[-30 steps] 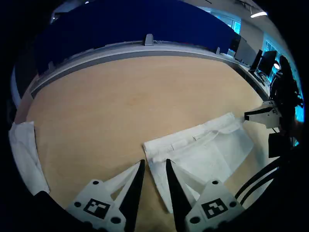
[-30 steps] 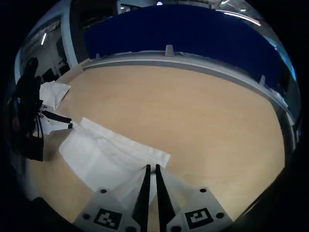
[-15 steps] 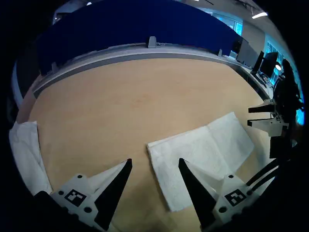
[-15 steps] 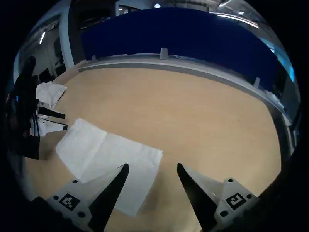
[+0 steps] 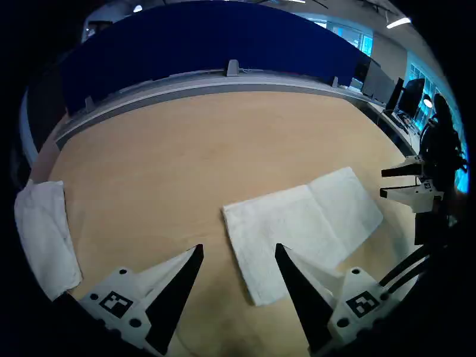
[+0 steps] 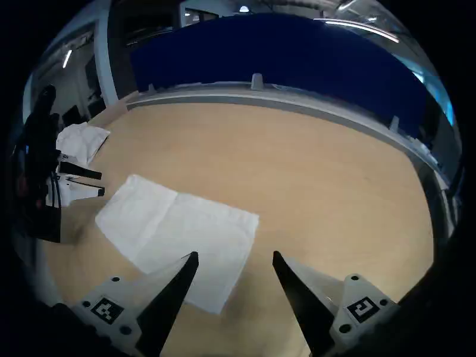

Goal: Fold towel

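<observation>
While neither tool grips anything, the white towel [image 5: 303, 229] lies flat on the light wooden table [image 5: 178, 149], folded over, with one crease running across it. Over its near edge the left gripper [image 5: 238, 246] has its fingers spread wide, one towel corner lying between them and the rest of the cloth reaching away past its right-hand finger. At the towel's other end, the right gripper [image 6: 235, 253] is spread just as wide, with a near corner of the towel between its fingers. Each view also catches the other tool beside the cloth's far end. A second folded white cloth [image 5: 41, 238] rests near the table's edge, well apart from the towel, and a dark blue partition [image 5: 208, 41] stands along the far rim.
</observation>
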Tool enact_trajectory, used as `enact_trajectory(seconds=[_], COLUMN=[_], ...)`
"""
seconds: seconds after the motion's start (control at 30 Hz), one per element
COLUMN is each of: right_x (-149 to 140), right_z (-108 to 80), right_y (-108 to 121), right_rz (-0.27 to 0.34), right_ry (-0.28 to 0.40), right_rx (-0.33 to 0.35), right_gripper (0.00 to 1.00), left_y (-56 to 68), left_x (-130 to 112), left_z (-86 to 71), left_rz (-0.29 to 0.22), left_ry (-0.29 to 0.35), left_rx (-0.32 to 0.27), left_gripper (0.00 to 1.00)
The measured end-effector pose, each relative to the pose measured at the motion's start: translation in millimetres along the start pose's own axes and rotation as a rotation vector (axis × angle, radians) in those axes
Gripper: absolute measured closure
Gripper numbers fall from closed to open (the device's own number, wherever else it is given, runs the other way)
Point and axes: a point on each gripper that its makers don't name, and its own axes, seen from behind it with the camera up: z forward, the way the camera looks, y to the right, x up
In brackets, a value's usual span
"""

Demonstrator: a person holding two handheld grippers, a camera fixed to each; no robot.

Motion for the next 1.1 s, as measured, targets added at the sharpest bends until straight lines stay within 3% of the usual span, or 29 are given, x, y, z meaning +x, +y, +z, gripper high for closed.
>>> enact_trajectory(seconds=[0.27, 0.57, 0.87, 1.1], right_x=[-19, -23, -33, -48], right_z=[-18.7, -25.6, -23.9, -22.8], right_y=[-7, -4, -12, -22], right_rz=[0.008, -0.003, -0.085, -0.187], right_ry=[-0.002, -0.001, -0.039, -0.090], right_rx=[0.000, -0.002, 0.050, 0.107], right_gripper=[0.03, 0.03, 0.03, 0.03], left_y=[5.2, 4.6, -2.7, -11.5], left_x=[-27, -37, -52, -80], left_z=[-19.2, -26.3, -42.0, -65.8], left_rz=[-0.008, -0.037, -0.051, -0.089], left_ry=[-0.012, -0.010, -0.011, -0.027], left_rx=[0.009, 0.024, 0.062, 0.114], left_gripper=[0.11, 0.11, 0.11, 0.11])
